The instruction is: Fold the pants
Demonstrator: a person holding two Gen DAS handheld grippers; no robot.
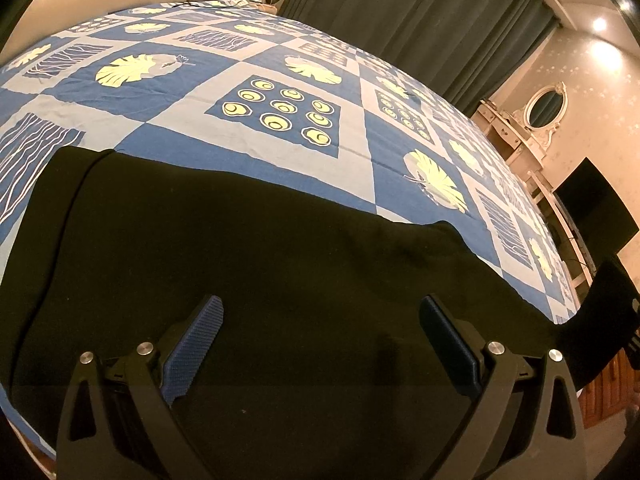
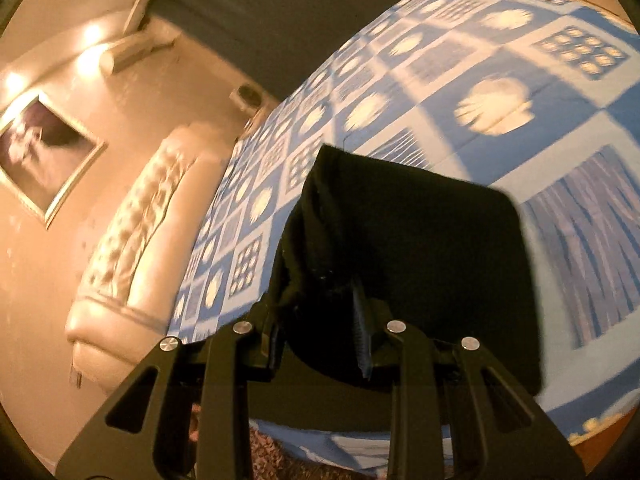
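Black pants (image 1: 240,264) spread flat on a bed (image 1: 280,80) under a blue patterned sheet, long axis running left to right across the left wrist view, far end trailing toward the bed's right edge. No brand, label or writing readable anywhere (the sheet shows only leaves, rings and wavy lines). Left gripper (image 1: 320,316) poised over the cloth, its 2 blue-padded jaws wide apart, nothing between them. Right gripper (image 2: 320,300) clamped narrow on a bunched end of the pants (image 2: 400,240), fabric lifted above the sheet (image 2: 500,60) and hanging in front of the camera, the view blurred. Behind: dark curtain (image 1: 420,12), white dresser with oval mirror (image 1: 546,106), padded headboard (image 2: 132,232), framed picture (image 2: 44,152).
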